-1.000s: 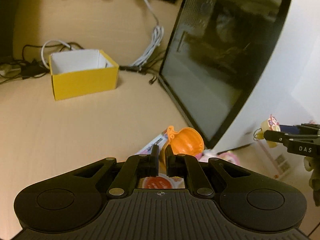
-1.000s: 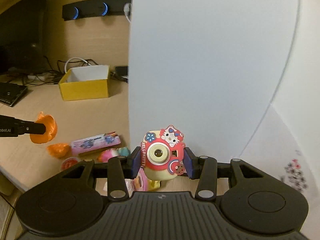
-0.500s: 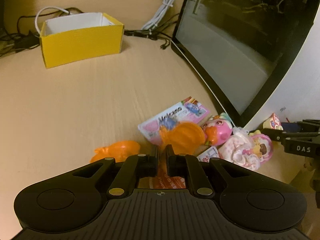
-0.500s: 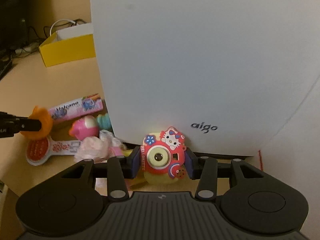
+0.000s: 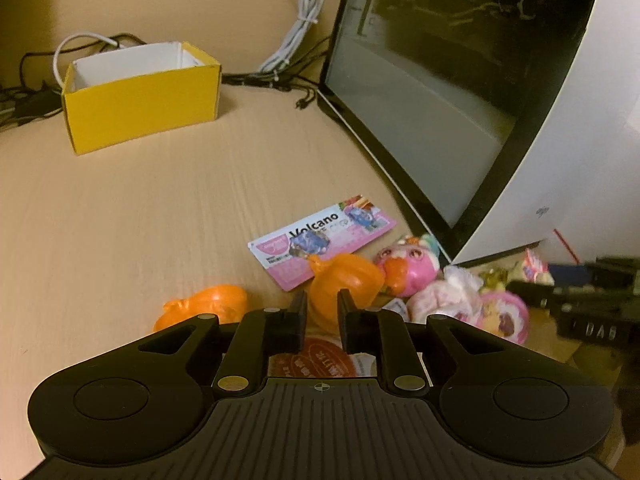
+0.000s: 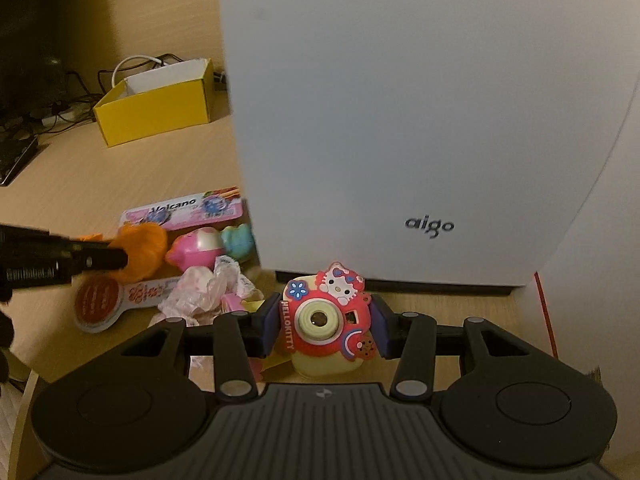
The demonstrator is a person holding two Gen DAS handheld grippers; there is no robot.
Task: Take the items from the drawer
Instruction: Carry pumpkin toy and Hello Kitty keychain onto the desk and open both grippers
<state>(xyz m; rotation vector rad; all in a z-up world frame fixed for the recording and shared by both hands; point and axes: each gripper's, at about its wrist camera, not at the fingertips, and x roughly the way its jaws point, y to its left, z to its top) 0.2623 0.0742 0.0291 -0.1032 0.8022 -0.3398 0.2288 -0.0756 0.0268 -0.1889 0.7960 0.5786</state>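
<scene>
Between the pads of the right hand-held gripper point(image 6: 325, 330) a toy camera point(image 6: 324, 318) clamped just above the bench point(image 5: 120, 216), left hand-held gripper point(image 5: 322, 312) opening around an orange toy point(image 5: 344, 280), pink packet point(image 5: 320, 240) just beyond, yellow box point(image 5: 140, 100) far ahead.

An orange toy piece point(image 5: 344, 280), rounded and hollow-looking, sits between the opening left tongs point(image 5: 322, 310), low in the middle of the left wrist view; whether the pads touch it cannot be told. A second orange piece point(image 5: 208, 306) lies on the counter point(image 5: 160, 208) to its left. Above them lies a flat pink "Volcano" packet point(image 5: 320, 240), with a pink round toy point(image 5: 408, 270) and a frilly pink-white toy point(image 5: 464, 306) to the right. In the right wrist view, a red Hello Kitty toy camera point(image 6: 324, 316) stands upright, clamped in the right tongs point(image 6: 326, 330), lens facing the viewer.
</scene>
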